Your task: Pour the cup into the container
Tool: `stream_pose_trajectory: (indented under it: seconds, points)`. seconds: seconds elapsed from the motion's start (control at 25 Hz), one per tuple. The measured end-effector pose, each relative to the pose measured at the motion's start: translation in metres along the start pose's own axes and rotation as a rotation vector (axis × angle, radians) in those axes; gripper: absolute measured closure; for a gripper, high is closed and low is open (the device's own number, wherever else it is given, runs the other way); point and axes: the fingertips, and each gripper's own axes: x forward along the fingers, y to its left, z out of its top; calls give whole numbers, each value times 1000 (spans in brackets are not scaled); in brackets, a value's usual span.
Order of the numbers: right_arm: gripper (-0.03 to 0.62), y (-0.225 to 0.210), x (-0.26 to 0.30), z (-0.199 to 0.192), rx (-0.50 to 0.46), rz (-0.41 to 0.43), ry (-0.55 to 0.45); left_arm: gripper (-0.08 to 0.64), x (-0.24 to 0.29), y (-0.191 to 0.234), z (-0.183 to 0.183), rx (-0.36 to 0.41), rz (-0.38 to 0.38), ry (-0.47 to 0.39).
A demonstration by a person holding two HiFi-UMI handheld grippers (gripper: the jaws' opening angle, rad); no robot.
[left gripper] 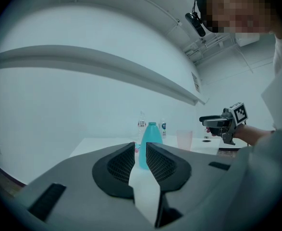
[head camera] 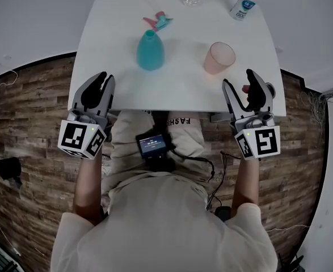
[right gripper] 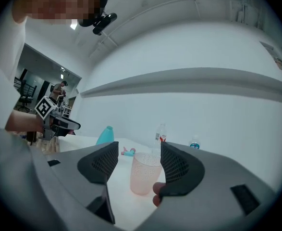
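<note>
Nothing is poured yet. The cup (head camera: 219,57) stands upright on the table (head camera: 177,92), apart from the teal container (head camera: 150,50). My right gripper (head camera: 238,79) gapes wide, lined up on the cup but not touching it. My left gripper (head camera: 105,78) is slightly parted and empty. Grasping, carrying and pouring all remain.
</note>
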Motion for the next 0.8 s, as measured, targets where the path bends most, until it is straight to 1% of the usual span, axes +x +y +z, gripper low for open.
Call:
stream_pose_trajectory:
  seconds: [0.12, 0.32, 0.48, 0.56, 0.64, 0.8]
  points:
    - [311, 5, -4, 0, -11, -18, -1, 492, -3, -3, 0, -1, -1, -3]
    - [318, 7, -17, 5, 58, -96, -80, 492, -11, -16, 1, 6, -7, -19]
    - [330, 15, -26, 2, 66, -135, -105, 492, -17, -28, 0, 11, -8, -30]
    - [330, 19, -32, 0, 87, -149, -113, 492, -22, -33, -1, 14, -5, -40]
    - [345, 23, -38, -3, 110, -156, -112, 492, -27, -37, -3, 15, -1, -46]
    - [350, 35, -45, -11, 89, -155, -94, 492, -41, -43, -9, 16, 15, -52]
